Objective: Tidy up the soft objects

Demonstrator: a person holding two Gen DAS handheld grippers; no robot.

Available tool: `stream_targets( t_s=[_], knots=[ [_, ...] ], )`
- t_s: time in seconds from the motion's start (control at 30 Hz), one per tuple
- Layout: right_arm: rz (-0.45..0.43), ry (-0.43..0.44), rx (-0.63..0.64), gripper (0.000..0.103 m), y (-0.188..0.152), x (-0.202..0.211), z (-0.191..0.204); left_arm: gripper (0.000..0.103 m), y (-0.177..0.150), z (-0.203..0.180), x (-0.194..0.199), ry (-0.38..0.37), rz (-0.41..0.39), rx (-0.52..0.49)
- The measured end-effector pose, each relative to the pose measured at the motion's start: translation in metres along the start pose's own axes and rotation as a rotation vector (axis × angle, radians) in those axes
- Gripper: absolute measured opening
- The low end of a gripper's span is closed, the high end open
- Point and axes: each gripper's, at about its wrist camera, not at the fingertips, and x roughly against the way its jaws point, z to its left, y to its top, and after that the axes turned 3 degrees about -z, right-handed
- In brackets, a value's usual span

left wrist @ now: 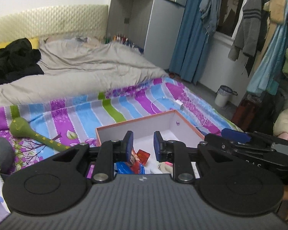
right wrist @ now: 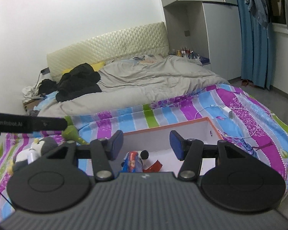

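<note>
Fingers of both grippers stand apart and empty above the orange-rimmed box (left wrist: 136,126), the left gripper (left wrist: 143,146) narrower than the right gripper (right wrist: 146,145). Small toys already lie inside the box. What is left lies off to the left on the striped bedsheet (left wrist: 90,111): a green snake plush (left wrist: 31,134), its long axis slanting toward the box, and a penguin plush (right wrist: 38,149); the left gripper looks nearer. Beyond, a grey duvet (right wrist: 153,80) and hanging clothes (left wrist: 247,28).

Light: even, soft indoor brightness; white wall (right wrist: 86,19) above the bed glows.
Blur: striped sheet (left wrist: 109,107) smeared.
Edges: fisheye bending, dark corners.
</note>
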Motion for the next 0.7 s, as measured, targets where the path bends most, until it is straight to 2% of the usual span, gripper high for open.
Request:
stream_targets(
  t_s=[0.37,0.5,0.7],
  knots=[
    [-0.004,0.004,0.024,0.056,-0.039,0.036,0.028,0.027,-0.048,0.015,0.067,-0.011,-0.060,0.026],
    [0.020,0.023,0.010,0.056,-0.055,0.042,0.036,0.027,-0.069,0.025,0.077,0.006,-0.061,0.045],
    [0.031,0.018,0.012,0.056,-0.075,0.052,0.047,0.027,-0.101,0.024,0.088,0.045,-0.052,0.016]
  ],
)
